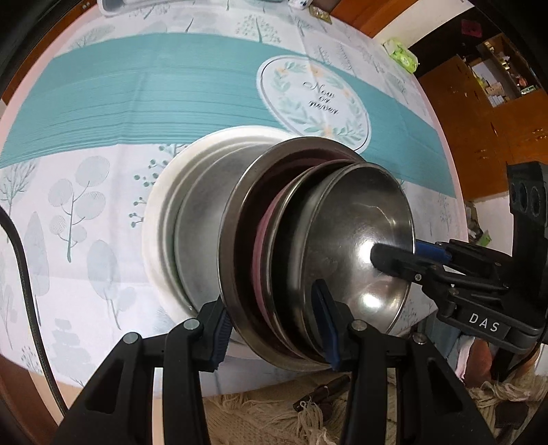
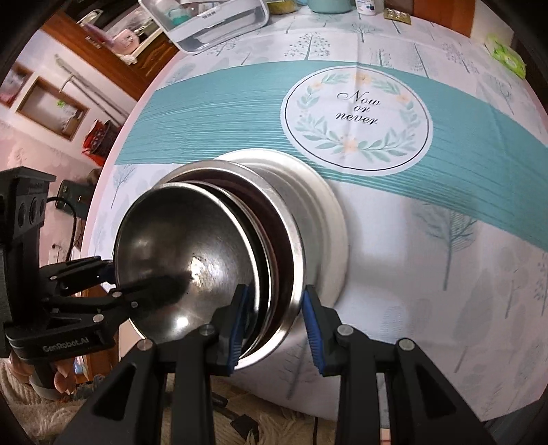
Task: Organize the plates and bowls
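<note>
A stack of nested steel bowls (image 1: 359, 239) stands on a steel plate and a white plate (image 1: 154, 219) on the table. A pink dish (image 1: 262, 232) shows between the bowls. My left gripper (image 1: 274, 328) straddles the stack's near rim, its jaws around several bowl rims. My right gripper (image 2: 274, 318) does the same from the other side, with one finger (image 2: 236, 325) inside the top bowl (image 2: 185, 260) and the other outside the larger bowl (image 2: 291, 274). Each gripper shows in the other's view, the right gripper (image 1: 404, 263) reaching into the top bowl. Whether the pads touch the rims is unclear.
The round table carries a teal and white cloth (image 2: 222, 113) with a "Now or never" medallion (image 2: 356, 119). A white container (image 2: 212, 20) stands at the far edge, a green packet (image 2: 507, 54) at far right. A fringed rug (image 1: 274, 410) lies below the table's near edge.
</note>
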